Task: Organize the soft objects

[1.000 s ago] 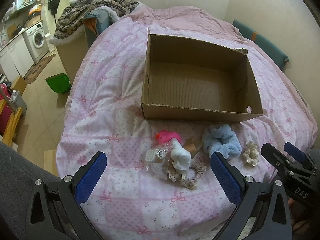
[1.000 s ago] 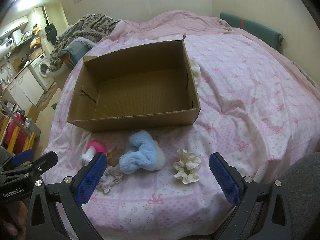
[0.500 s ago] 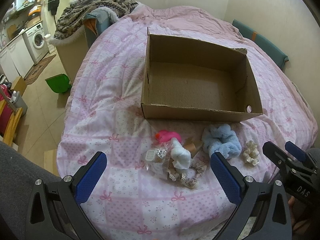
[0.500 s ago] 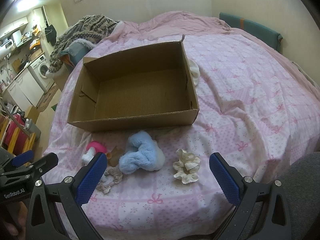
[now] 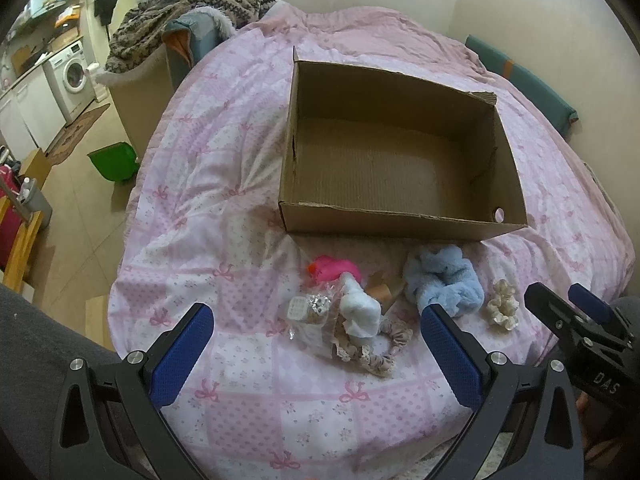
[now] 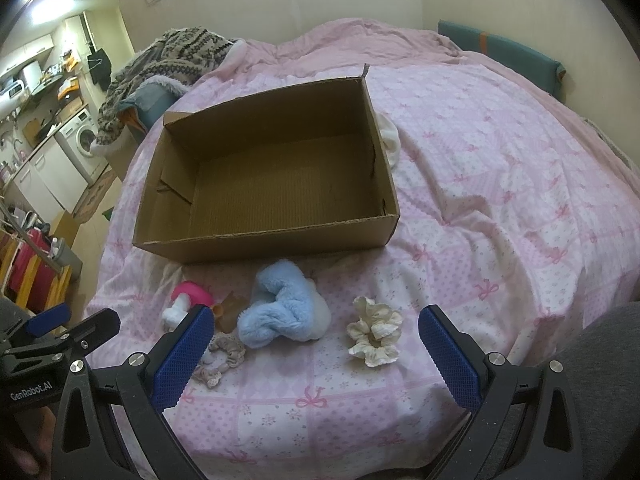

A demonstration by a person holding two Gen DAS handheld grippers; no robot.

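An open cardboard box [image 5: 400,220] [image 6: 280,240] stands empty on the pink bed. In front of it lie a fluffy blue scrunchie [image 5: 440,286] [image 6: 280,312], a cream scrunchie [image 5: 502,308] [image 6: 374,332], a beige lace scrunchie [image 5: 380,354] [image 6: 224,354], a white soft piece [image 5: 358,310], a pink item [image 5: 334,268] [image 6: 190,294] and a clear packet [image 5: 310,310]. My left gripper [image 5: 316,354] is open and empty, above the bed before the pile. My right gripper [image 6: 314,354] is open and empty, before the blue and cream scrunchies.
The bed's pink quilt [image 5: 224,208] drops off at the left to a tiled floor with a green bin [image 5: 114,160]. A patterned blanket pile [image 5: 188,12] lies at the far left corner. A teal cushion [image 6: 500,52] lines the right wall.
Both grippers have barely shifted; the right gripper has eased slightly away in the left wrist view. Nothing on the bed has moved.
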